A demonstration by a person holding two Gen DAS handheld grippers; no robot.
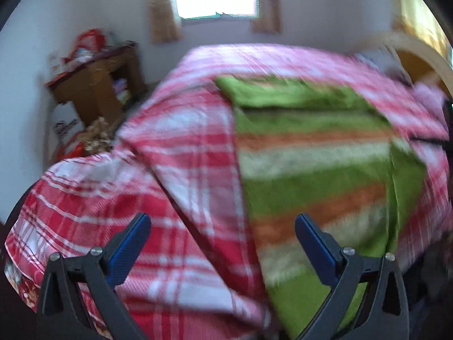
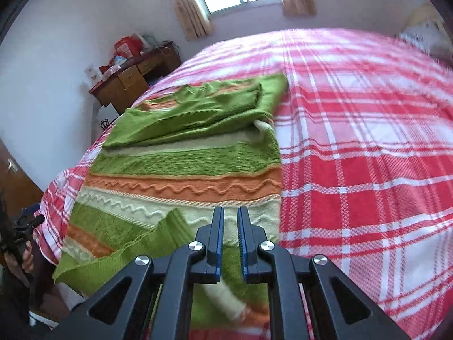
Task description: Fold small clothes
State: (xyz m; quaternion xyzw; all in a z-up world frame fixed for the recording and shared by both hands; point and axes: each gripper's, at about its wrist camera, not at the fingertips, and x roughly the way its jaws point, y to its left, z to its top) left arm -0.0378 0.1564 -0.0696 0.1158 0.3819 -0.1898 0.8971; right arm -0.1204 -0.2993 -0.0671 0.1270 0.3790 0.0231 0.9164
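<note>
A green, orange and cream striped knitted sweater [image 2: 181, 164] lies on the red-and-white plaid bedspread [image 2: 368, 147], toward the edge of the bed nearest the wooden desk [image 2: 133, 79]. Its far part is folded over onto its body. The right gripper [image 2: 230, 226] hangs above the sweater's near hem, its 2 blue-padded jaws drawn almost together with only a narrow slit between them and no cloth in it. The left gripper [image 1: 222, 238] hovers over the sweater's edge and the bedspread, jaws wide apart, empty; that view is blurred.
</note>
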